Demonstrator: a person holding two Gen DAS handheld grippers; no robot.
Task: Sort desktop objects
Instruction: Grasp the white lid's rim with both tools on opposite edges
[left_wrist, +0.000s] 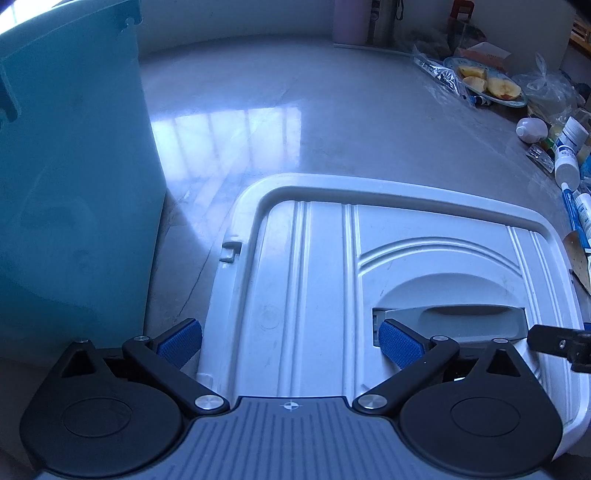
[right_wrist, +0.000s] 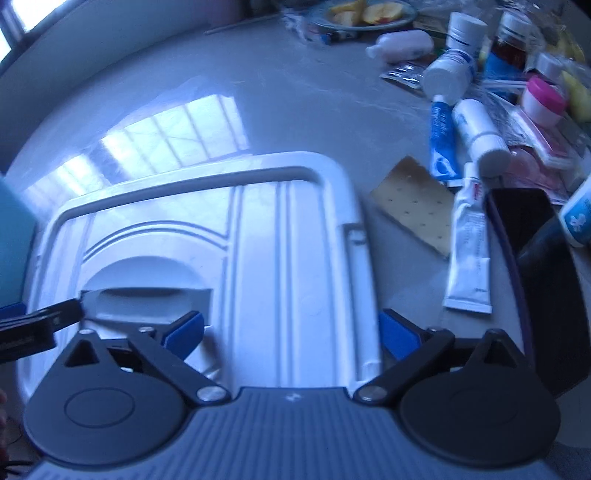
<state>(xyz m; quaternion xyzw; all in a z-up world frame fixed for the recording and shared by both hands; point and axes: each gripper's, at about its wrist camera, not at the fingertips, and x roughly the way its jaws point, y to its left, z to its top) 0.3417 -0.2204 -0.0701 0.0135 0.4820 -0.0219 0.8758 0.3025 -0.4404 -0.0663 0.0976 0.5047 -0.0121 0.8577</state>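
Observation:
A white box lid (left_wrist: 317, 258) with a grey handle (left_wrist: 454, 317) lies flat under both grippers. My left gripper (left_wrist: 291, 343) is open over the lid's left part, one blue pad past the lid's left edge and the other by the handle, neither pressing on anything. My right gripper (right_wrist: 291, 336) is open over the lid's (right_wrist: 258, 240) right part, one pad by the handle (right_wrist: 147, 302) and the other at the right rim. Loose items lie to the right: a white tube (right_wrist: 469, 251), a blue tube (right_wrist: 441, 136), a white bottle (right_wrist: 476, 129) and a beige plaster (right_wrist: 413, 203).
A tall teal bin (left_wrist: 74, 184) stands close on the lid's left. A black flat device (right_wrist: 524, 221) lies by the right gripper. Further right and back sit a pink-lidded jar (right_wrist: 545, 99), more bottles and a plate of apple slices (left_wrist: 487, 85). The grey tabletop (left_wrist: 258, 110) stretches beyond the lid.

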